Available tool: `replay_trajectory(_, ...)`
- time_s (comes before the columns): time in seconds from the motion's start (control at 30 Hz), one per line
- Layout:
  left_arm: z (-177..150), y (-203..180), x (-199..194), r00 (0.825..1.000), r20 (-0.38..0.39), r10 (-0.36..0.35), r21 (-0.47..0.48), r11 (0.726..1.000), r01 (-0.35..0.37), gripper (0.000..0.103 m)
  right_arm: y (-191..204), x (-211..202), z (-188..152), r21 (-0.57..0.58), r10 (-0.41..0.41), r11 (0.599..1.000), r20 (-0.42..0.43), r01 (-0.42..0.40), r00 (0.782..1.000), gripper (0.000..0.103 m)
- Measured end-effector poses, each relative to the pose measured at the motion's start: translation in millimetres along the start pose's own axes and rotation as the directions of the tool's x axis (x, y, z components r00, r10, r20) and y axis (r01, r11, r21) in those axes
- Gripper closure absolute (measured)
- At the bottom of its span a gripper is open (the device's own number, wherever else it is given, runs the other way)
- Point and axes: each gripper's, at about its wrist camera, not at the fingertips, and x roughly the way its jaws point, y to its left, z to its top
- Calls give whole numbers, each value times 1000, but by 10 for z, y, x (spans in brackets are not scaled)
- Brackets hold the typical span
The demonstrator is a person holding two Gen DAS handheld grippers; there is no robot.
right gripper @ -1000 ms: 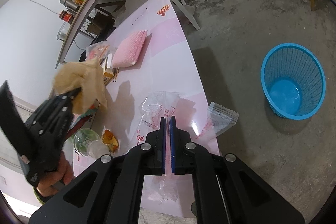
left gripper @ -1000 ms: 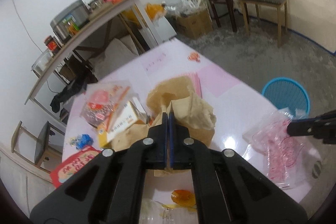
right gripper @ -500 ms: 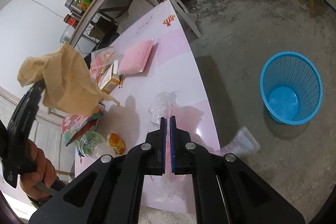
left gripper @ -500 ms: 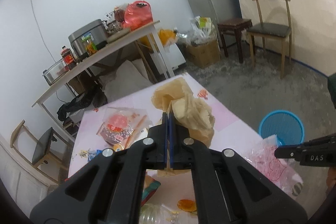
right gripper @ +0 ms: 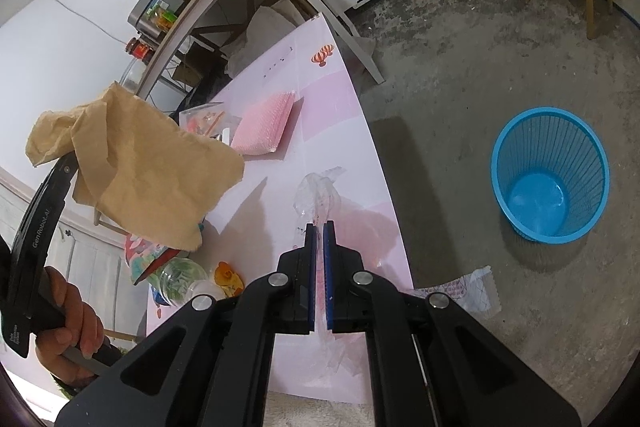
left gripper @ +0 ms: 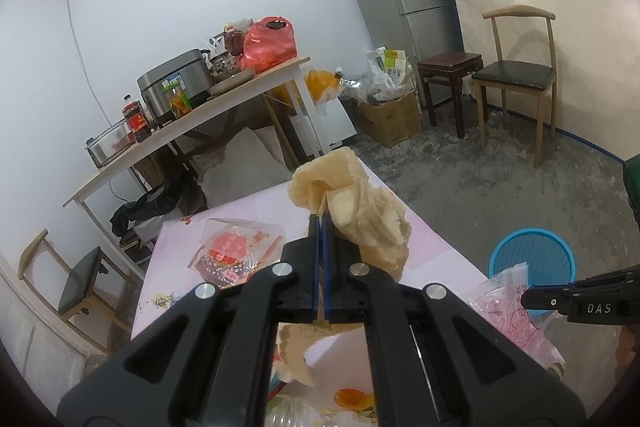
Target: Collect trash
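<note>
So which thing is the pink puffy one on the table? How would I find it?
Start at the pink table, on the side away from the blue basket that stands on the floor. Lying flat there is the pink bubble-wrap pouch, beside a clear snack bag. It is the only padded, dotted, all-pink rectangle; the other wrappers are see-through or crumpled.

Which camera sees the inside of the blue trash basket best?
The right wrist view: it looks down into the blue basket, showing rim, ribbed wall and bottom. The left wrist view catches only its top, partly behind a plastic bag.
</note>
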Motion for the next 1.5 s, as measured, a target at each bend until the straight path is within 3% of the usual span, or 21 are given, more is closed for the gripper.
replay_trajectory(1.5, 42, 26, -72, 1000, 19, -3, -10, 1000, 3, 103, -38, -125, 64, 16, -8, 1000, 36, 8, 999, 99)
